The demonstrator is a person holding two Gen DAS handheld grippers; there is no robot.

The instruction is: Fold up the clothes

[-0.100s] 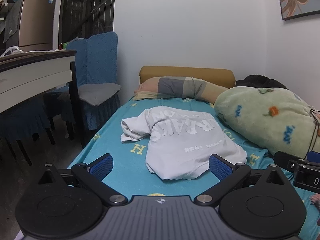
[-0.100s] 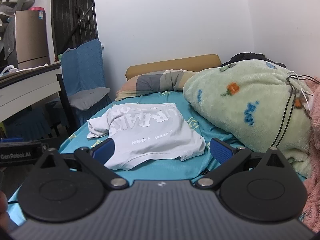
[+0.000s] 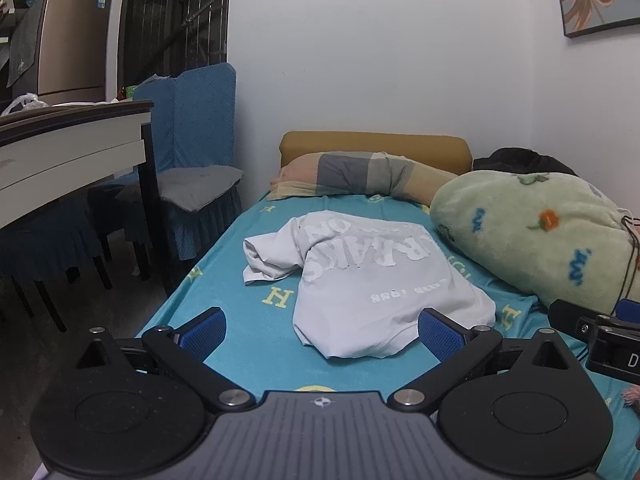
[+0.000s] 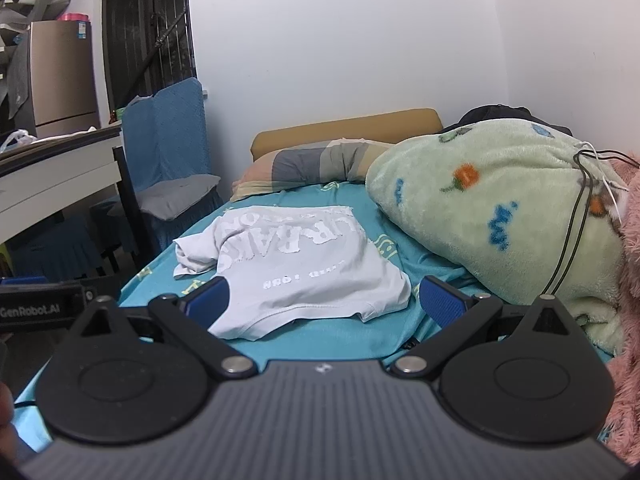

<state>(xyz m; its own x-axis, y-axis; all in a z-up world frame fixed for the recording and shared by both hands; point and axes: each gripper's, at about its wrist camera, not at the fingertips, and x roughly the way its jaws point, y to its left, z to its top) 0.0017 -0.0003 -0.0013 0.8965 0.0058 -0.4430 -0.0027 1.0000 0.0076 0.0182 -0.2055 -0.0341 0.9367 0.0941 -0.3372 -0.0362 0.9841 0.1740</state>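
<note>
Both grippers are low over the near end of the bed (image 3: pixel 248 344), side by side. Your left gripper (image 3: pixel 322 334) has its jaws spread wide and holds nothing; the right gripper (image 4: pixel 324 304) is the same, wide apart and empty. That looks like a pre-grasp pose, wide enough to take a hem edge.

The white T-shirt (image 3: pixel 376 280) lies mid-bed, just beyond the fingertips, untouched. It's rumpled, print side up, with one sleeve (image 3: pixel 268 256) bunched toward the left edge, so flatten it before any fold.

The green blanket (image 4: pixel 500 216) is piled right beside the shirt, crowding your right side. Pillow (image 3: pixel 360 174) at the head, well clear.
</note>
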